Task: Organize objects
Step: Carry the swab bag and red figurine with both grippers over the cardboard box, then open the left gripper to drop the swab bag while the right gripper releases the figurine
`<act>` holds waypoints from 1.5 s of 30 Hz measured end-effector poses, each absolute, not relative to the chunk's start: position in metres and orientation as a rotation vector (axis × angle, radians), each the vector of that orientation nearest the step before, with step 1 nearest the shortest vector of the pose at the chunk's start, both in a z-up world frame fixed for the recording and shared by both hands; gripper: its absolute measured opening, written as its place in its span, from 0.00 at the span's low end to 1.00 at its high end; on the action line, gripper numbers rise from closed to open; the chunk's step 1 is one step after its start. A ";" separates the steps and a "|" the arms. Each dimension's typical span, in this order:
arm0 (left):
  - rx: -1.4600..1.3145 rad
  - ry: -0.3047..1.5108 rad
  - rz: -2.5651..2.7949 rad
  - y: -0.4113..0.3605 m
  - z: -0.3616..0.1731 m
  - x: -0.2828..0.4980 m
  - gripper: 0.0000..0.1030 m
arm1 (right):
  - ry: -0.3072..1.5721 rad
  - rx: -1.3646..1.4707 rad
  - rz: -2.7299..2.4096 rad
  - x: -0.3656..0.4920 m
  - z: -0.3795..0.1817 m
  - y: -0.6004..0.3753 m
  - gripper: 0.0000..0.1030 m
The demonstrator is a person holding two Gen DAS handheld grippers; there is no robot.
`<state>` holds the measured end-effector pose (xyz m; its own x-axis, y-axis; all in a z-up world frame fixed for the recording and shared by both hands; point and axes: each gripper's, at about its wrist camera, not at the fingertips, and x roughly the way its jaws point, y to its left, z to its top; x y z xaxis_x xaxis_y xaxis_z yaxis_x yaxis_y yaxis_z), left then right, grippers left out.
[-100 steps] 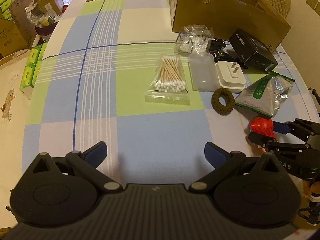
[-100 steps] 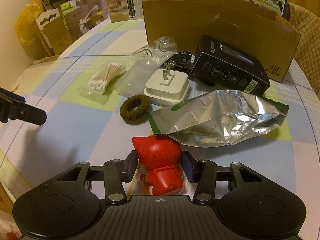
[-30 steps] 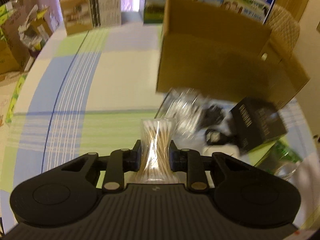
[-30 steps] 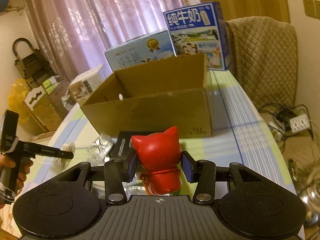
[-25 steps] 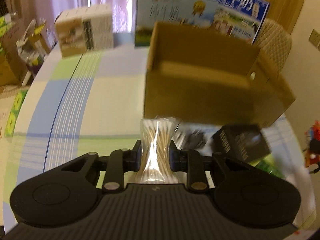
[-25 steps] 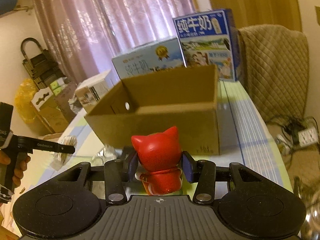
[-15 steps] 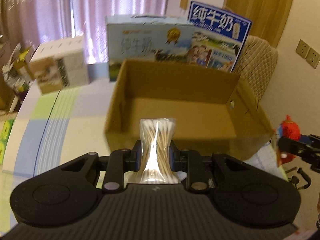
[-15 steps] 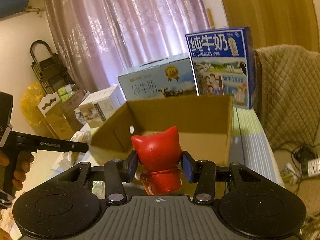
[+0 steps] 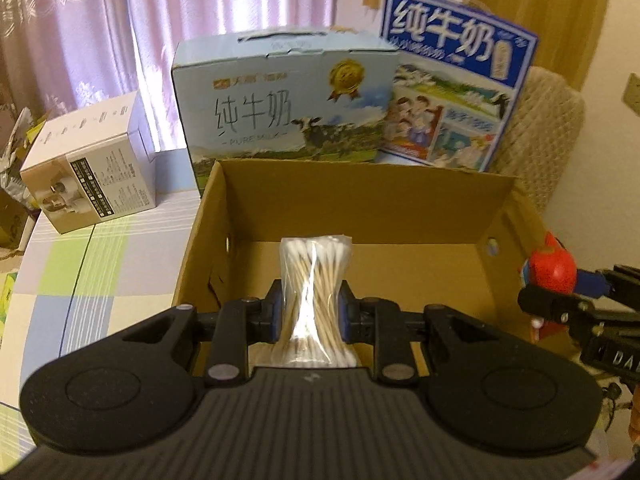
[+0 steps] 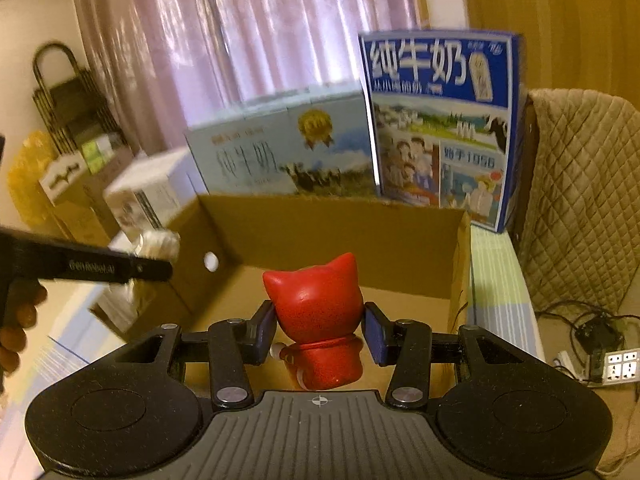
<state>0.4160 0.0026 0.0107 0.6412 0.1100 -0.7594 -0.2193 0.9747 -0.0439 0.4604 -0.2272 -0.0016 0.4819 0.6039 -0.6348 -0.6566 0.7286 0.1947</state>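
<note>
My left gripper [image 9: 308,312] is shut on a clear bag of cotton swabs [image 9: 314,292] and holds it upright over the near edge of the open cardboard box [image 9: 360,200]. My right gripper [image 10: 320,334] is shut on a red cat figurine [image 10: 316,300] and holds it above the same box [image 10: 344,228], on its right side. The figurine also shows at the right of the left wrist view [image 9: 550,266]. The left gripper with the swabs appears at the left of the right wrist view [image 10: 154,254]. The box floor looks bare.
Two milk cartons, a pale blue one [image 9: 288,100] and a dark blue one [image 9: 452,96], stand behind the box. A white carton [image 9: 90,168] sits on the checked tablecloth [image 9: 80,276] at the left. A quilted chair [image 10: 580,200] and a power strip [image 10: 616,364] lie to the right.
Both grippers picked up their objects from the table, rose and moved forward to the box. In the last half second both came closer over its opening.
</note>
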 end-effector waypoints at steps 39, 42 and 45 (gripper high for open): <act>-0.112 1.117 0.125 -0.021 -0.060 0.468 0.55 | 1.085 -0.200 0.793 0.499 -0.068 -0.175 0.42; -0.117 1.104 0.131 -0.019 -0.055 0.466 0.60 | 1.082 -0.184 0.805 0.500 -0.067 -0.176 0.45; -0.119 1.093 0.132 -0.017 -0.049 0.463 0.60 | 1.086 -0.150 0.809 0.502 -0.066 -0.179 0.51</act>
